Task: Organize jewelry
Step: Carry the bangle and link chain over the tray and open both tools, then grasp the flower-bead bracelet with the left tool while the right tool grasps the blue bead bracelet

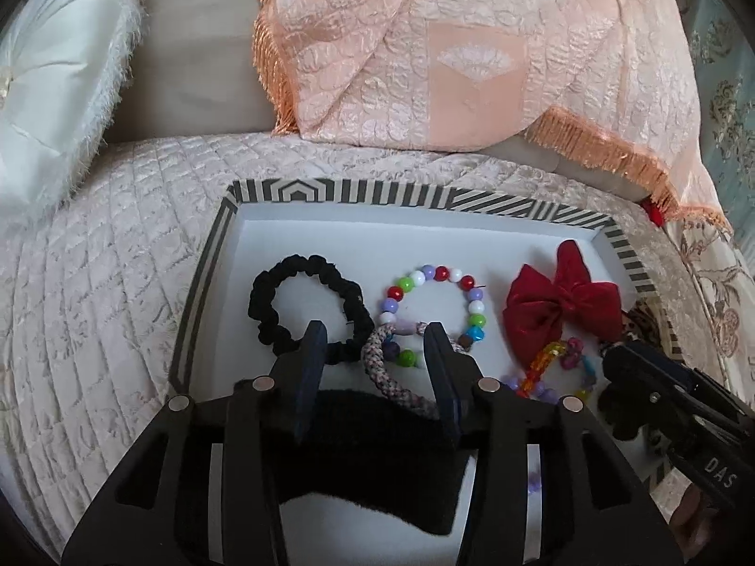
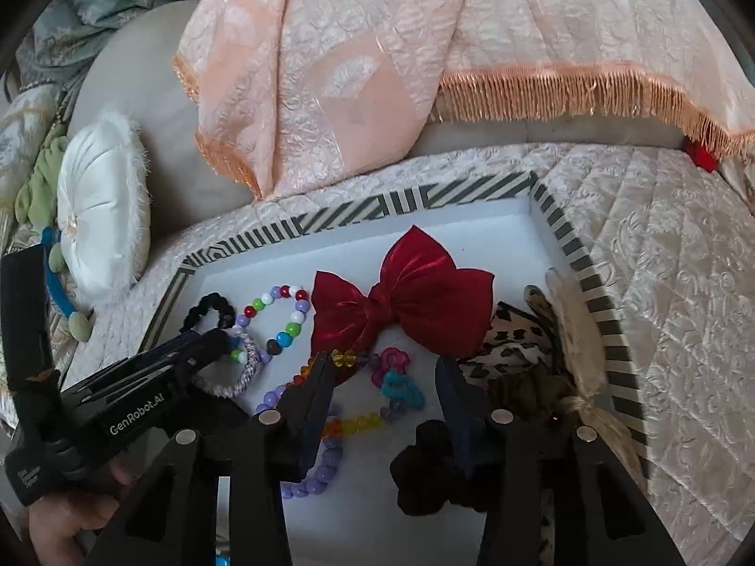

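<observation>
**Hair pieces and bracelets laid out in a striped tray**

The jewelry lies on the white floor of a tray [image 1: 222, 254] with a black-and-cream striped rim, which rests on a quilted pale cover [image 1: 94, 283]. Toward the tray's left side is a black scrunchie [image 1: 306, 304]. Just beside it, to the right, sits a bracelet of mixed coloured beads [image 1: 432, 311], its near edge overlapping a braided pink-grey cord ring [image 1: 387, 377]. Further right a red satin bow [image 2: 401, 297] lies flat. In front of the bow are tangled strands of clear orange, yellow and lilac beads [image 2: 330, 429], with small pink and teal clips [image 2: 396, 377] among them. At the tray's right edge there is a leopard-print fabric piece [image 2: 509, 349], a dark brown scrunchie [image 2: 429, 467] near it, and a pale round item [image 2: 575, 330] leaning against the rim.

The left tool [image 1: 375, 344] hovers low over the cord ring and the beaded bracelet, its fingers spread apart with nothing between them. A black fabric band [image 1: 368, 462] lies beneath its body. The right tool [image 2: 382, 377] hangs above the clips and bead strands, fingers likewise parted and empty.

Behind the tray a peach fringed throw [image 1: 448, 47] drapes over a beige cushion back. A white satin pillow [image 2: 101, 217] sits off to the left.
</observation>
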`<act>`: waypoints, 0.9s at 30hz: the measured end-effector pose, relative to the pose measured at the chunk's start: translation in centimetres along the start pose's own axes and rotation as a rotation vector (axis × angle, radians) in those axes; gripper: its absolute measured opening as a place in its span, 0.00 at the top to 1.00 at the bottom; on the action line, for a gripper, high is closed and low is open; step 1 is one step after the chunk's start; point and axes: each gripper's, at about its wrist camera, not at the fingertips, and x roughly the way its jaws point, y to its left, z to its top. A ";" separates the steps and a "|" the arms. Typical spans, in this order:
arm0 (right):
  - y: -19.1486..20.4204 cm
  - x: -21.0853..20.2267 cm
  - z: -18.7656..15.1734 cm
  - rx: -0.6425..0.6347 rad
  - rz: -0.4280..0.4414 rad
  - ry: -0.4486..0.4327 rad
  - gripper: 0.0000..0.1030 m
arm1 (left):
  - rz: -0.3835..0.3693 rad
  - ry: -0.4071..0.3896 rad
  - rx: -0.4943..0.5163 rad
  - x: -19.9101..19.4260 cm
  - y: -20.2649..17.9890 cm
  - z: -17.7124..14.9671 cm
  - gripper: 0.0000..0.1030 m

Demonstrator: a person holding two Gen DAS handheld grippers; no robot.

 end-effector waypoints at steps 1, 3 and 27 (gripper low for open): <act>0.0 -0.4 -0.1 -0.001 0.006 -0.007 0.59 | -0.004 -0.007 0.008 -0.6 -0.1 -0.1 0.59; 0.3 -1.4 -0.3 -0.013 0.010 -0.020 0.59 | -0.012 -0.021 0.017 -1.7 0.1 -0.4 0.59; 0.3 -6.8 -12.0 -0.180 -0.050 0.104 0.57 | -0.161 0.066 0.157 -7.1 -2.3 -13.1 0.66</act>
